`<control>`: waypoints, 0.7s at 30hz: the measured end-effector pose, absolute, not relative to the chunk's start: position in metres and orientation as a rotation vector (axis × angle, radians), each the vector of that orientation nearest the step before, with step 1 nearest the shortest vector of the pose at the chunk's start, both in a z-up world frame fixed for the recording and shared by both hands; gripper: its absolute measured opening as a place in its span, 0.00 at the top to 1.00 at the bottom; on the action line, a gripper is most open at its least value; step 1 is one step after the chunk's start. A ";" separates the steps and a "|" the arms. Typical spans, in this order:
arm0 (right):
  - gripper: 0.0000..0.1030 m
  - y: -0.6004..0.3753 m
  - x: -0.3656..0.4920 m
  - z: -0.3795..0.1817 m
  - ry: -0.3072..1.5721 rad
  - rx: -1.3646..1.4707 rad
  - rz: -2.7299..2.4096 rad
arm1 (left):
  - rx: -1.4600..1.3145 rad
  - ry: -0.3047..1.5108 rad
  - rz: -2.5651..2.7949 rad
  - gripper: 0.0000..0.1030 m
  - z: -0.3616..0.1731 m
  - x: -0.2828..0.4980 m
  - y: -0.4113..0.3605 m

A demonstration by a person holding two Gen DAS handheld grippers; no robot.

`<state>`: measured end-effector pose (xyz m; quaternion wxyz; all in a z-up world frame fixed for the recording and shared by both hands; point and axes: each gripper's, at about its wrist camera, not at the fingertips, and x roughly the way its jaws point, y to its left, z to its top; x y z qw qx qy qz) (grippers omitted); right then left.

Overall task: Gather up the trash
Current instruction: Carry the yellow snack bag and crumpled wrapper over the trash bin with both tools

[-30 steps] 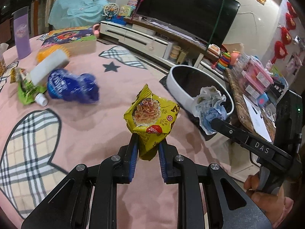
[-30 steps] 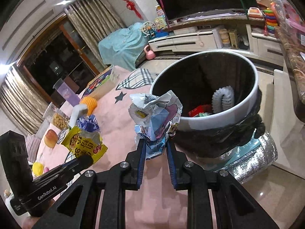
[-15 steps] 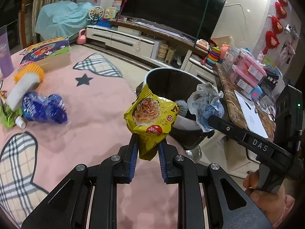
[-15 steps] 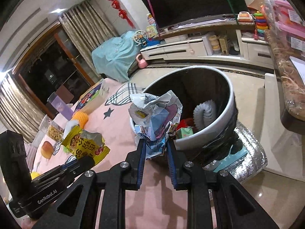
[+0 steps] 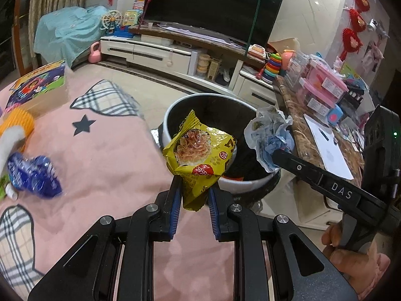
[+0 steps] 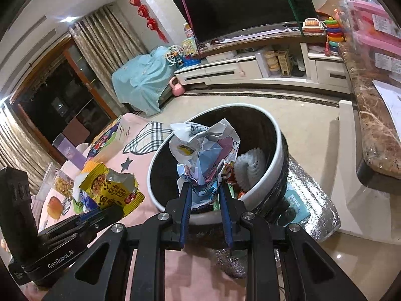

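Observation:
My left gripper (image 5: 192,188) is shut on a yellow snack bag (image 5: 200,155) and holds it at the near rim of the round white trash bin (image 5: 173,110). My right gripper (image 6: 205,188) is shut on a crumpled white and blue paper wrapper (image 6: 203,148), held over the bin (image 6: 280,138). The wrapper also shows in the left wrist view (image 5: 268,133), at the bin's right rim. The yellow bag shows in the right wrist view (image 6: 110,190), left of the bin. The bin holds a white ribbed piece (image 6: 250,165) and other scraps.
A pink table cover (image 5: 105,150) bears a crushed blue bottle (image 5: 32,175), an orange and white roll (image 5: 15,128) and a colourful box (image 5: 37,85). A marble counter (image 5: 300,130) with papers and boxes stands right of the bin. A TV stand (image 5: 175,52) is behind.
Both grippers have moved toward the bin with their loads. The bin is now nearer and lower in both views, and the wrapper is over its opening.

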<state>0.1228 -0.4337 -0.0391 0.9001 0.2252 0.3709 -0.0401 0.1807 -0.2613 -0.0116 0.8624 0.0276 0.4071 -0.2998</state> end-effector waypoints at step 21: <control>0.78 -0.448 0.147 -0.044 0.797 0.464 -0.083 | 0.122 0.866 -0.646 0.82 -0.014 0.210 -0.300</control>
